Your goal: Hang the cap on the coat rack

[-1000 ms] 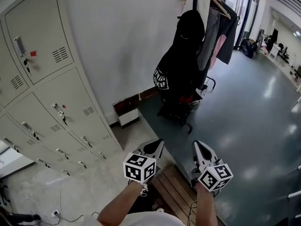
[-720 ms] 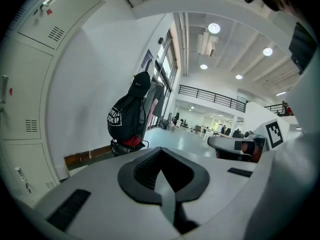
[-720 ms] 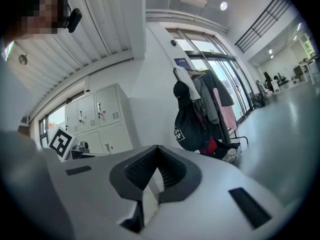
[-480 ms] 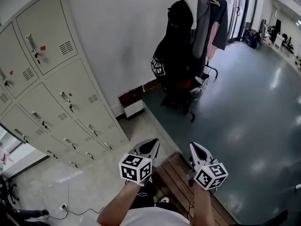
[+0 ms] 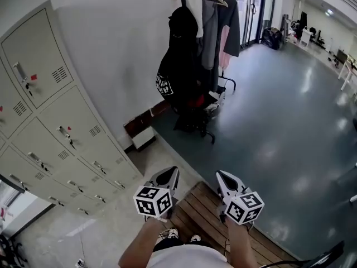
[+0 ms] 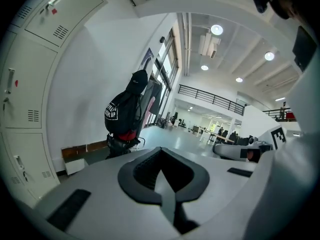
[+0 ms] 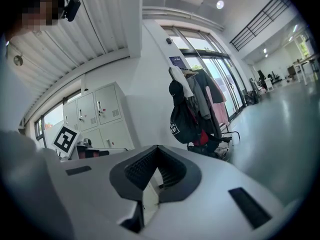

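A black cap [image 5: 182, 19] sits at the top of a loaded coat rack [image 5: 210, 134], over a black bag with white print [image 5: 174, 74]. It shows in the left gripper view as the cap [image 6: 138, 79] and in the right gripper view as the cap [image 7: 175, 89]. Both grippers hover low, near the person's body and several steps short of the rack. My left gripper [image 5: 169, 176] [image 6: 161, 167] is shut and holds nothing. Beside it, my right gripper [image 5: 223, 178] [image 7: 154, 172] is shut too, with nothing between its jaws.
Grey lockers [image 5: 53, 124] line the wall at the left. A slatted wooden platform [image 5: 203, 222] lies under the grippers. A small white box [image 5: 144, 139] stands at the wall's foot. Shirts and jackets [image 5: 220, 21] hang on the rack; glossy floor [image 5: 279, 116] stretches right.
The view has swung: the rack and cap slid left and sit farther off in the head view. Both grippers stay shut, side by side, a little lower and to the left in the picture.
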